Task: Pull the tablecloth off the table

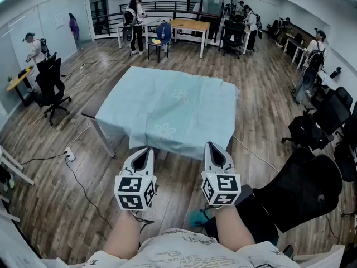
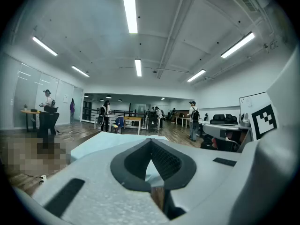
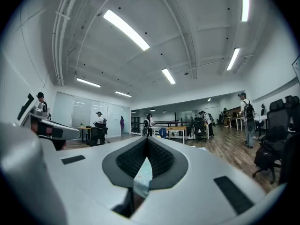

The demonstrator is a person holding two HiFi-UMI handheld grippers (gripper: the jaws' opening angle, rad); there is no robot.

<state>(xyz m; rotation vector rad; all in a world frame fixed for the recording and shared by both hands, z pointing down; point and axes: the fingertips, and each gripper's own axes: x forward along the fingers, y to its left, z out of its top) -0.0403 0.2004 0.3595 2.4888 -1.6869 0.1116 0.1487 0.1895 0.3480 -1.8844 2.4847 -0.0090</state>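
OK, snapshot:
Cloth: the pale blue tablecloth (image 1: 167, 108) with faint flower prints lay flat on the table (image 1: 91, 110) and covered almost the whole top. Its near hem hung over the edge facing the person.
Surface: the table was rectangular, and a dark strip of bare top showed along its left side.
Left: the left gripper (image 1: 146, 151) had its jaws fully together and gripped nothing. Its tips sat right at the near hem, towards the left. Couldn't tell if they touched it.
Right: the right gripper (image 1: 211, 146) was likewise closed tip to tip and empty, at the same hem further right.
Gripper views: a sliver of blue cloth showed through the slit below each pair of tips.
Floor: wood plank floor (image 1: 78, 205), with a power strip (image 1: 69, 154) and cables left of the table.
Seating: one black office chair (image 1: 51, 85) stood at left and a second black chair (image 1: 304, 191) near right. A blue chair (image 1: 162, 35) stood beyond the table.
Far end: a wooden desk (image 1: 191, 25), a railing and several people at desks.
Ceiling: white, with long strip lights (image 2: 129, 8).
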